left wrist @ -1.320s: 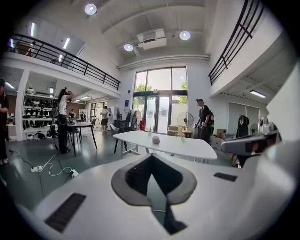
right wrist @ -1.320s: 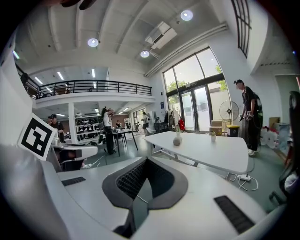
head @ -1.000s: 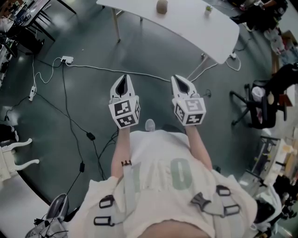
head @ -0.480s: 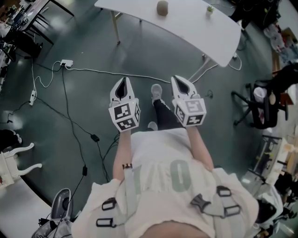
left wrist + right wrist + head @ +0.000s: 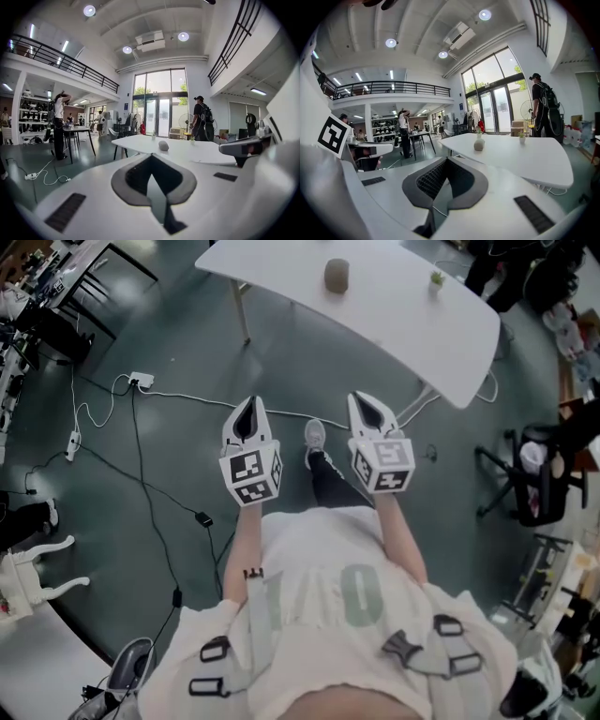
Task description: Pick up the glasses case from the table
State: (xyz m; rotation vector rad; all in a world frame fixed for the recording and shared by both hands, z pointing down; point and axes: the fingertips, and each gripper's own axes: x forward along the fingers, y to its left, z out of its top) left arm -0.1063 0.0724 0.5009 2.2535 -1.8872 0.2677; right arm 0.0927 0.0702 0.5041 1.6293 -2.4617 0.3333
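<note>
- The left claw [image 5: 249,409] is closed tight, with nothing in it.
- The right claw [image 5: 367,409] is closed tight too, and it is also empty.
- Both claws are held out side by side in front of the person, over the dark floor [image 5: 187,446].
- The glasses case [image 5: 337,276] sits on the white counter [image 5: 394,320], far ahead of the claws and well apart from them.
- A tiny potted plant [image 5: 436,278] stands on the same counter, to the right of the case.
- 1 grey shoe [image 5: 315,435] is on the floor between the 2 claws.
- White and black cords [image 5: 141,484] run over the floor on the left, near a white power strip [image 5: 142,381].
</note>
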